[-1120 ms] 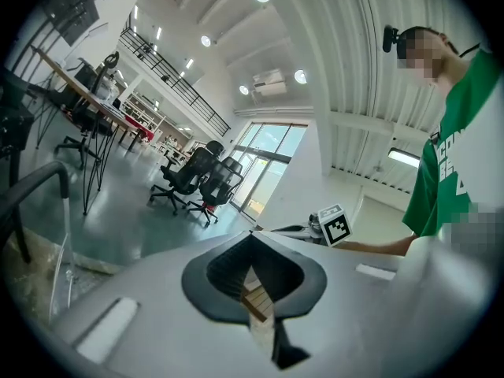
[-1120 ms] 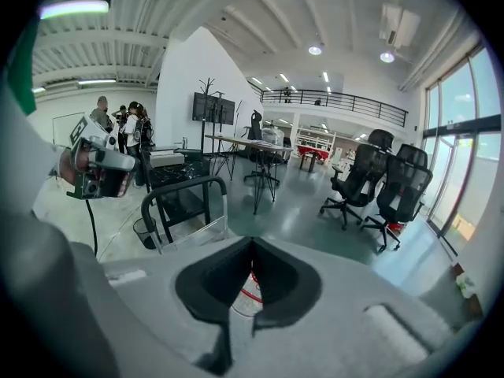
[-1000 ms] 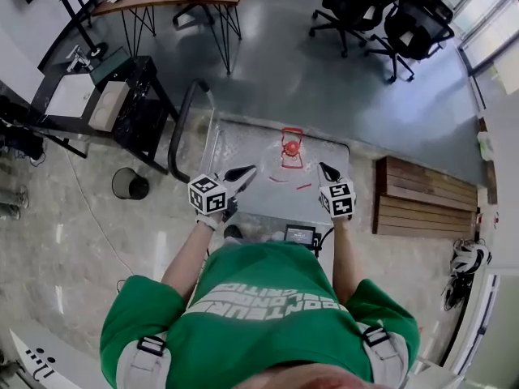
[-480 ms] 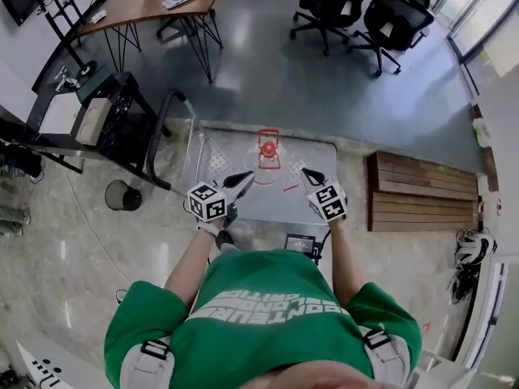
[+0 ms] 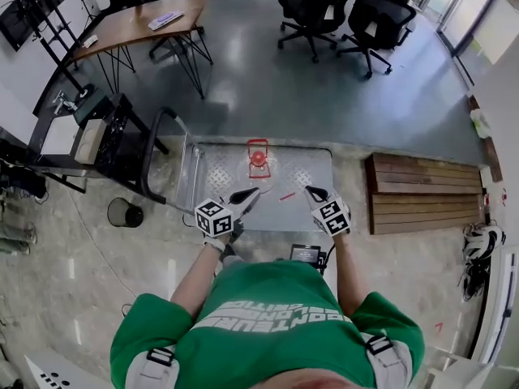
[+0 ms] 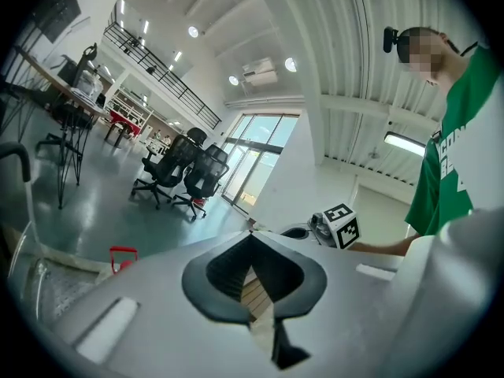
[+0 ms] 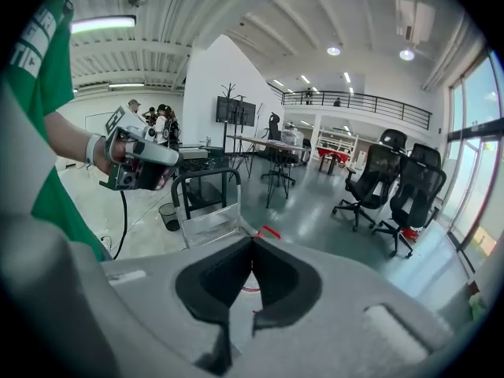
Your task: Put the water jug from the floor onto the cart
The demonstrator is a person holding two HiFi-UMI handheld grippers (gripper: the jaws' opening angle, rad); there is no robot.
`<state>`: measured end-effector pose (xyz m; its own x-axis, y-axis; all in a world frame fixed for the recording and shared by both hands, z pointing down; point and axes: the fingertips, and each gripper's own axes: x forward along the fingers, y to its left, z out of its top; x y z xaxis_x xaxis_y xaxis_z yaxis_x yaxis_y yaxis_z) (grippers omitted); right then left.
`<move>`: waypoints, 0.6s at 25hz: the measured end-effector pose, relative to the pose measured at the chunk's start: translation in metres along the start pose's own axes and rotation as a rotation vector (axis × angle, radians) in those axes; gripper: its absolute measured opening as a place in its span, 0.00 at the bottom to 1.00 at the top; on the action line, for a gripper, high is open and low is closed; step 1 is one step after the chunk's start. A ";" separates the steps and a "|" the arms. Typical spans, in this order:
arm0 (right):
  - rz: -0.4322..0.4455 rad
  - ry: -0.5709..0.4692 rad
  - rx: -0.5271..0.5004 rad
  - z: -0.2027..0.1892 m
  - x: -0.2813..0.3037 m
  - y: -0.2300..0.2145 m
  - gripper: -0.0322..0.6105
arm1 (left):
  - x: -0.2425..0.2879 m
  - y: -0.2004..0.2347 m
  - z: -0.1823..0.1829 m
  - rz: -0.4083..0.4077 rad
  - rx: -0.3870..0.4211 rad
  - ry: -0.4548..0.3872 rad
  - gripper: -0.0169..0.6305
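A clear water jug (image 5: 258, 158) with a red cap and red handle stands on the far side of the metal cart deck (image 5: 308, 164); its red handle (image 6: 122, 257) shows low in the left gripper view. Both grippers hover over the cart's near edge, apart from the jug. My left gripper (image 5: 247, 194) is shut, tips together (image 6: 250, 233), holding nothing. My right gripper (image 5: 312, 191) is also shut and empty (image 7: 252, 239); it points down at the deck, with the cart's black handle (image 7: 206, 181) at its left.
A black shelf trolley (image 5: 113, 140) and a round bin (image 5: 124, 212) stand left of the cart. A slatted wooden platform (image 5: 422, 193) lies to its right. A wooden table (image 5: 138, 23) and office chairs (image 5: 349, 14) stand farther off.
Both grippers have drawn back from the jug toward the cart's near edge, and stayed shut. The jug has stayed in place on the deck.
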<state>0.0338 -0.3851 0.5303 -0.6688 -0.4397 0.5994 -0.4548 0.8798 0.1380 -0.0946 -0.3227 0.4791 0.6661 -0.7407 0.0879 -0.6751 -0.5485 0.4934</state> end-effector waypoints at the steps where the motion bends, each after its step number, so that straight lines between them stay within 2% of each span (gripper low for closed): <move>1: -0.001 -0.004 0.004 -0.001 -0.002 -0.001 0.04 | 0.000 -0.001 0.000 0.003 0.002 -0.001 0.04; 9: -0.012 0.007 0.004 -0.019 -0.008 -0.006 0.04 | 0.005 -0.009 -0.008 0.008 0.000 0.010 0.04; 15: -0.002 0.005 0.014 -0.017 -0.010 -0.004 0.04 | 0.006 -0.011 -0.011 0.014 0.000 0.015 0.04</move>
<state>0.0526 -0.3805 0.5371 -0.6651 -0.4404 0.6030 -0.4643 0.8764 0.1279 -0.0793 -0.3168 0.4841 0.6615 -0.7421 0.1081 -0.6844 -0.5384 0.4917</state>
